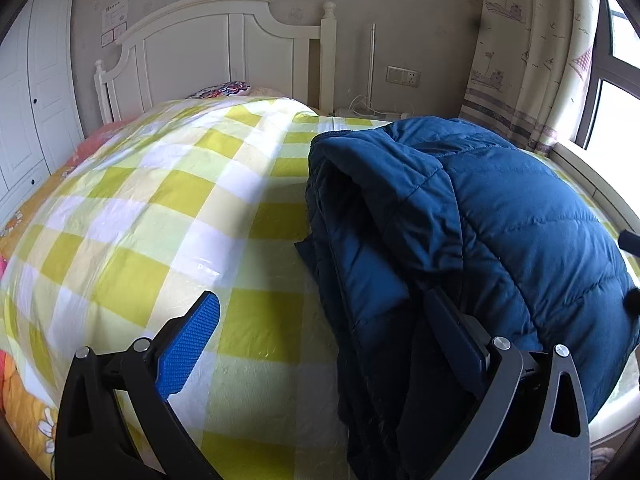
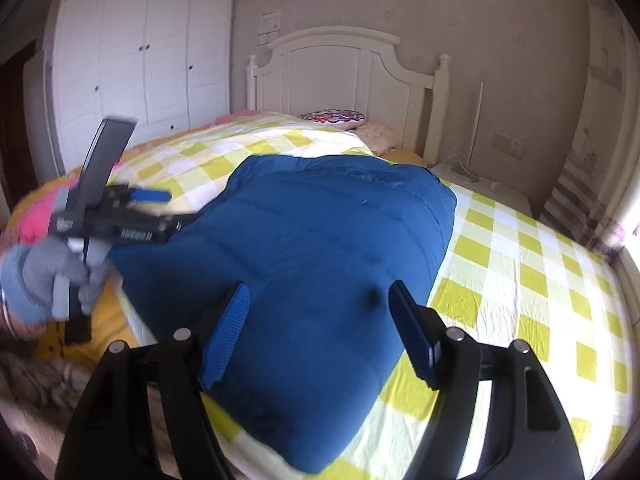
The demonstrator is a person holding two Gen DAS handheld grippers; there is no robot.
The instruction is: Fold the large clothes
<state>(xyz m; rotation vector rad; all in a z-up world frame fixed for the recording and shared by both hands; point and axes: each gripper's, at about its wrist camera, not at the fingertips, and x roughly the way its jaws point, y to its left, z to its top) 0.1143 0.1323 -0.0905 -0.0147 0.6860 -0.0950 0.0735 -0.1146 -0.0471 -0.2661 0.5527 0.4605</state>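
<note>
A folded blue jacket (image 2: 320,260) fills the frame's centre on a checked bed (image 2: 540,280). The right claw (image 2: 320,320) hovers open above it. The left claw (image 1: 332,340), lower centre, is open and empty.

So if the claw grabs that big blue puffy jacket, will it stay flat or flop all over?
Probably flop: the blue jacket lies in soft, sagging folds on the checked bedcover. Its puffy quilted padding suggests it is light for its size. The smooth, slightly shiny shell may slip in a shallow pinch.

The jacket (image 2: 320,264) lies folded on the bed (image 2: 532,264). Behind the jacket, a pillow (image 2: 332,117) rests against the headboard (image 2: 344,68). The wardrobe (image 2: 140,56) stands left of the headboard.
</note>
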